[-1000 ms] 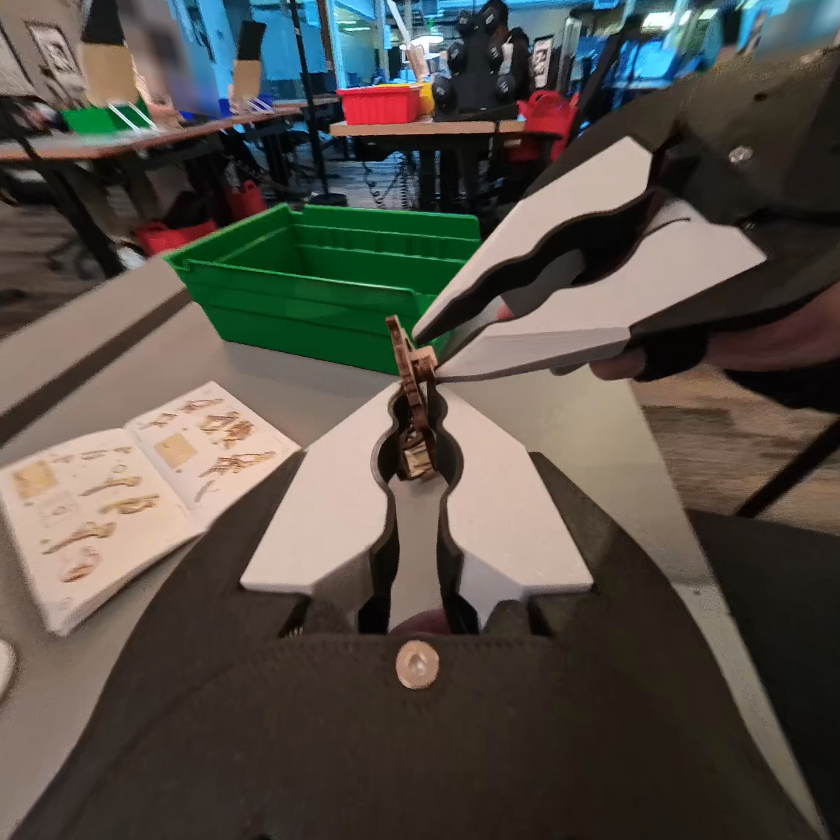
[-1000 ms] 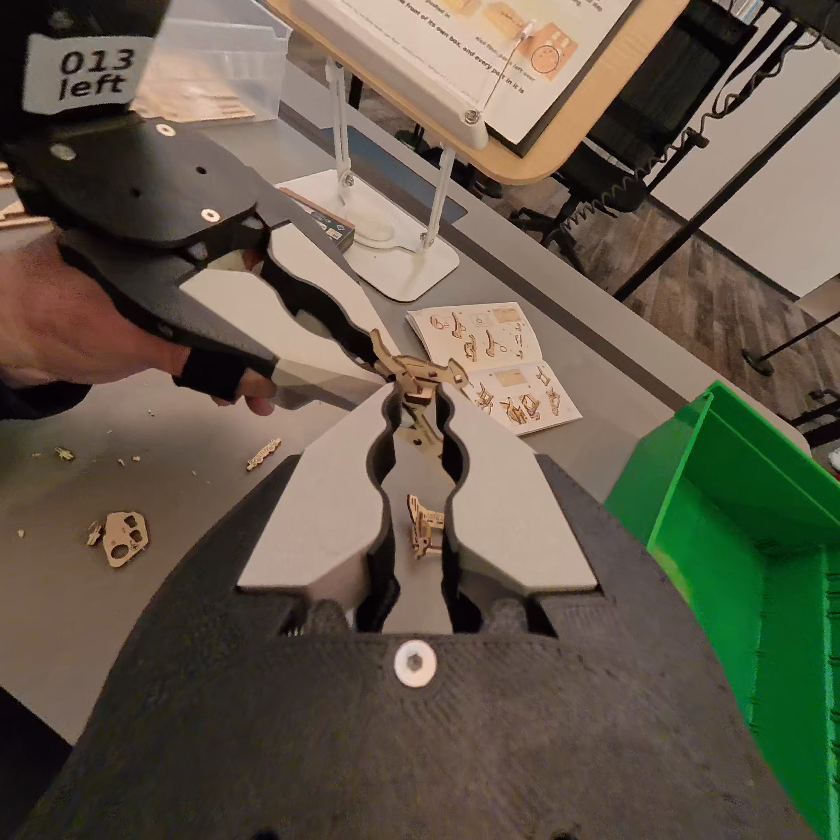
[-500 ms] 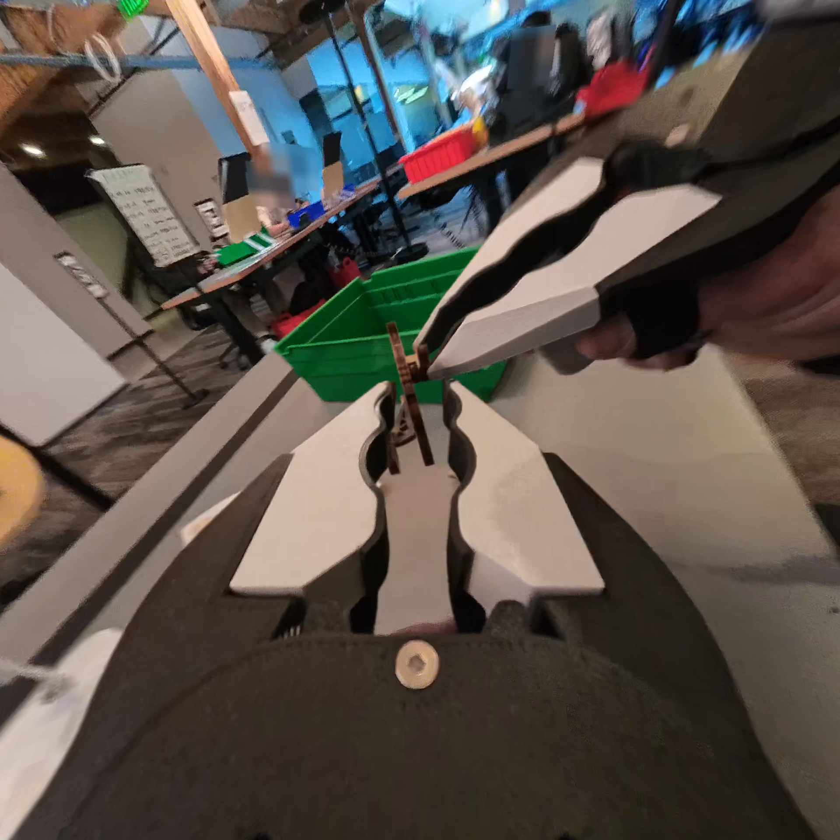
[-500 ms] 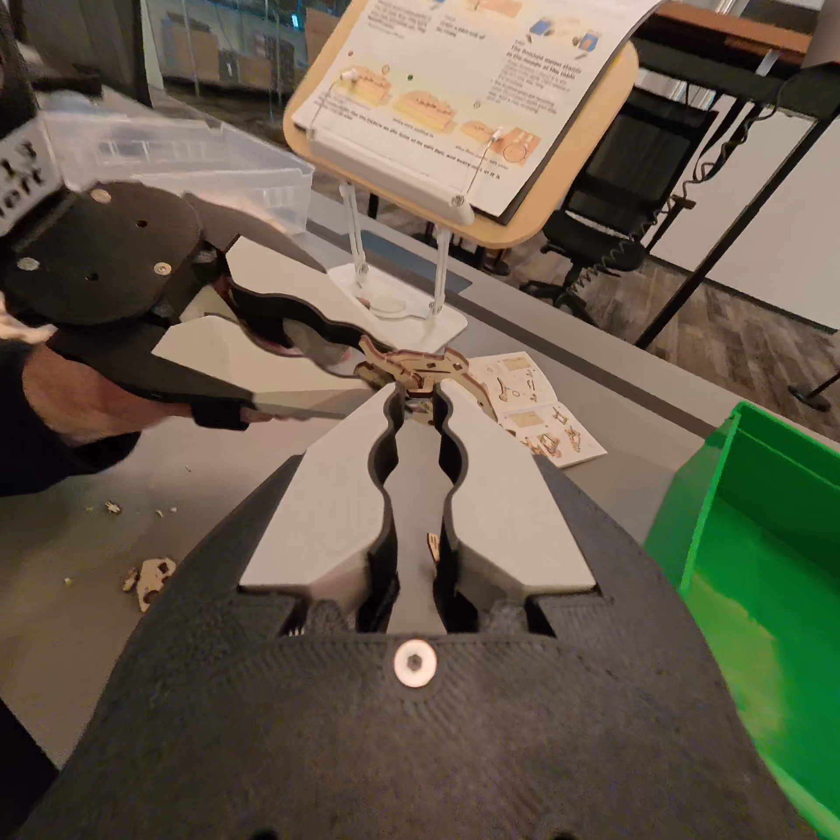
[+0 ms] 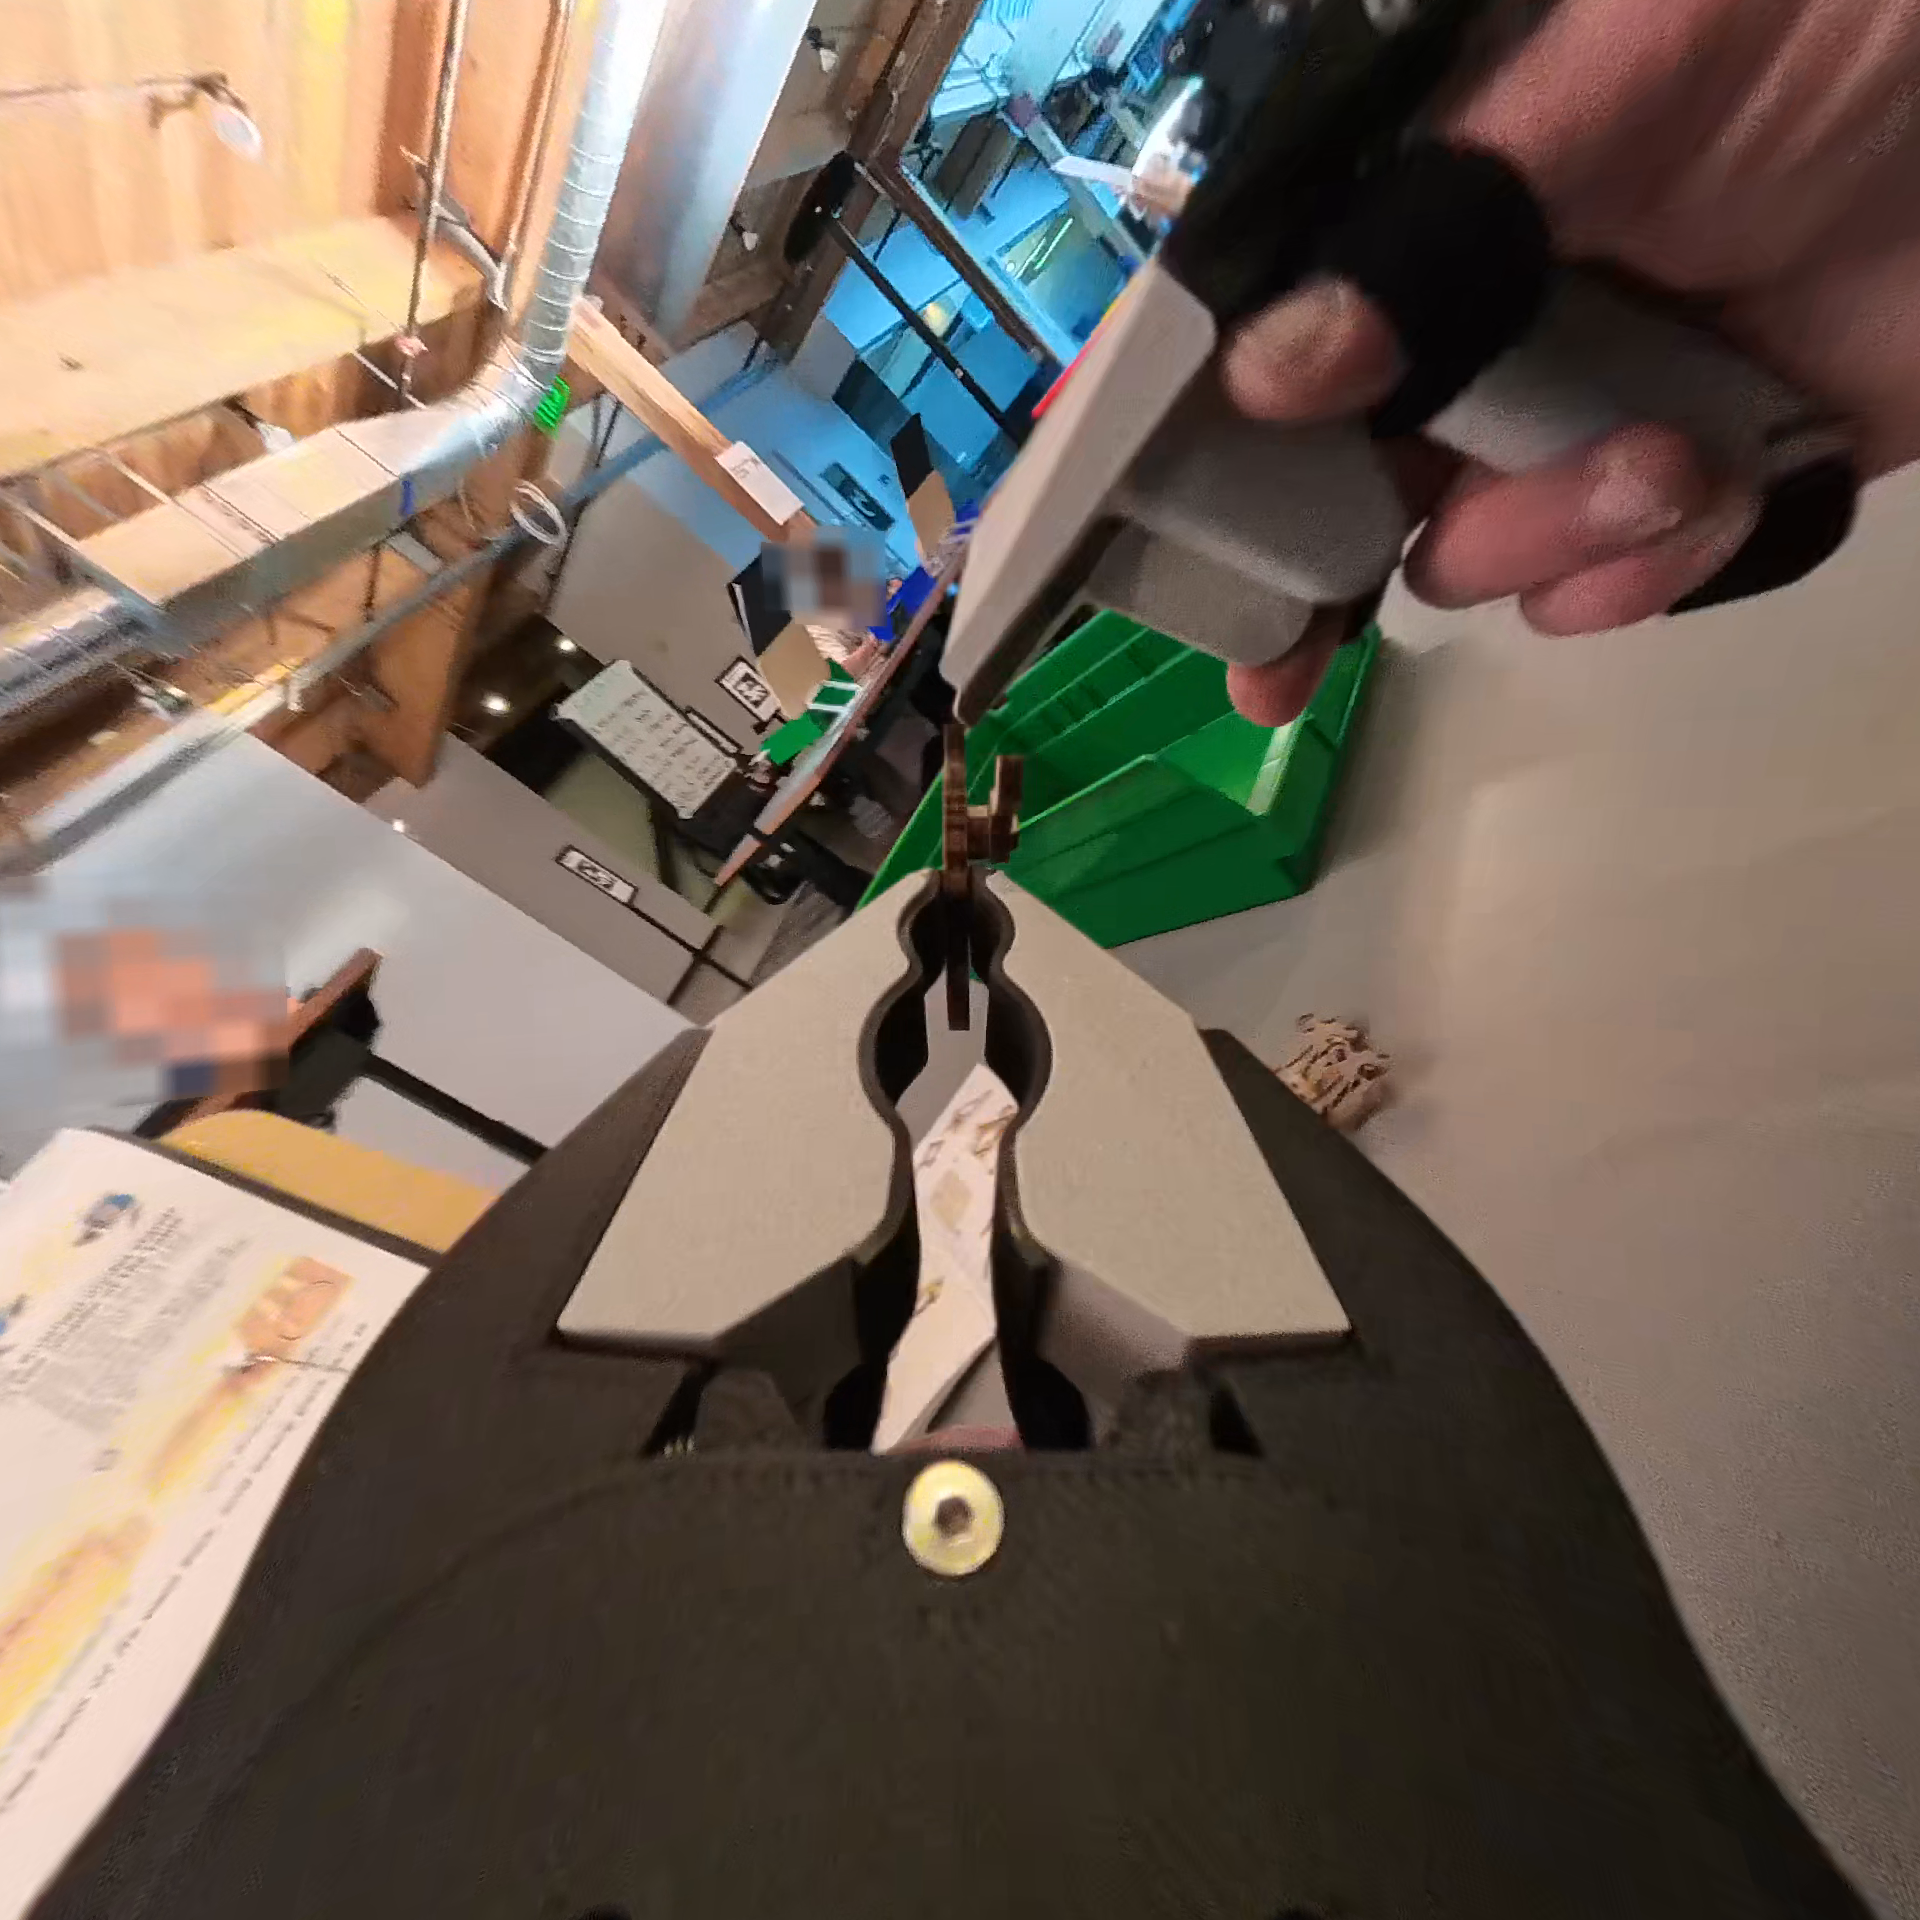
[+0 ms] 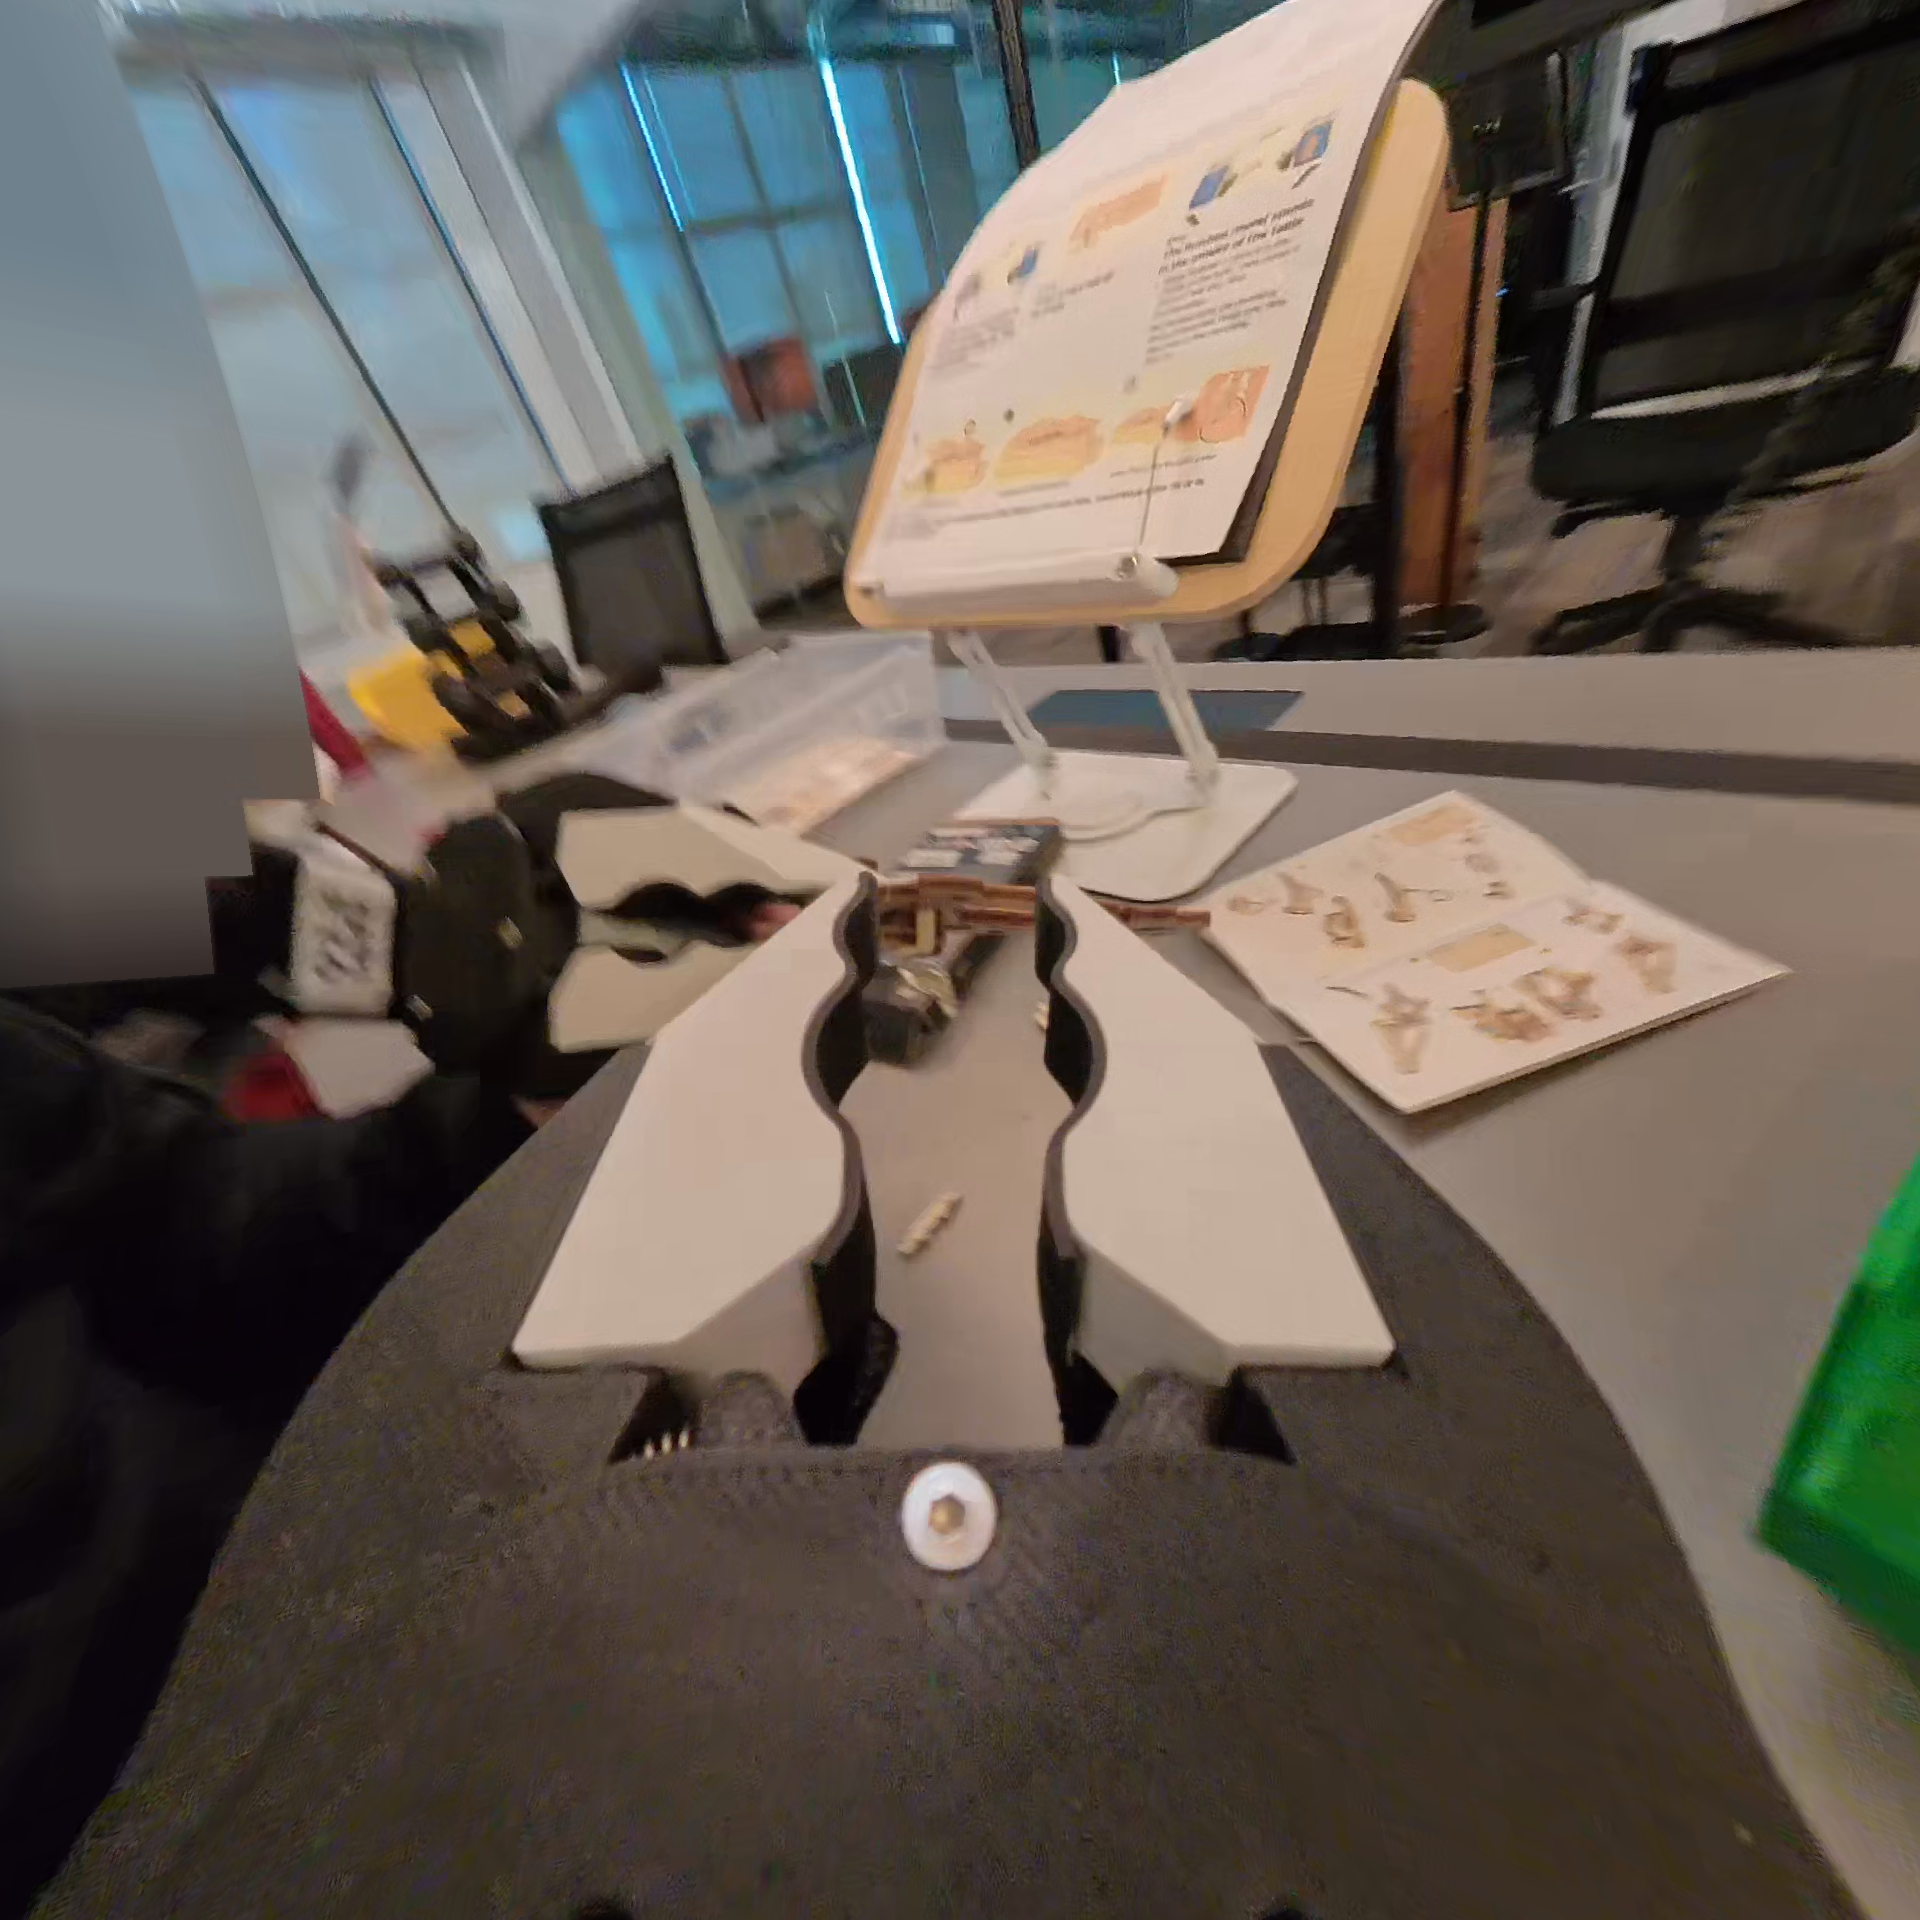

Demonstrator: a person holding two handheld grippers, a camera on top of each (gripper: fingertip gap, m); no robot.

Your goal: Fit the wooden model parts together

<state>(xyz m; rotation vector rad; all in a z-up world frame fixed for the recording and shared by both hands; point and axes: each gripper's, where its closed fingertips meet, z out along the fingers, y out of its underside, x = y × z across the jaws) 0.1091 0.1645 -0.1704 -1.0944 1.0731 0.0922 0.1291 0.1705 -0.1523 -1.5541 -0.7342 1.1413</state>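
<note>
A small brown wooden model part (image 5: pixel 971 821) stands upright in my left gripper (image 5: pixel 961 896), which is shut on its lower end. My right gripper (image 5: pixel 958 707), held by a hand, comes in from the upper right with its tips at the part's top. In the right wrist view the part (image 6: pixel 966 906) lies flat across the tips of my right gripper (image 6: pixel 951 904), whose jaws stand apart. My left gripper (image 6: pixel 805 902) holds the part from the left there. Both grippers are above the grey table (image 5: pixel 1610 935).
A green bin (image 5: pixel 1143 790) stands at the table's far end. An open instruction booklet (image 6: pixel 1475 935) lies on the table, and a tilted document stand (image 6: pixel 1122 364) rises behind it. A loose wooden piece (image 5: pixel 1335 1070) and a small peg (image 6: pixel 928 1224) lie on the table. Both grippers' tips are close together, under 4 cm apart.
My right gripper's jaws have opened wider around the part. Both grippers have tilted and turned, and the part now lies level in the right wrist view.
</note>
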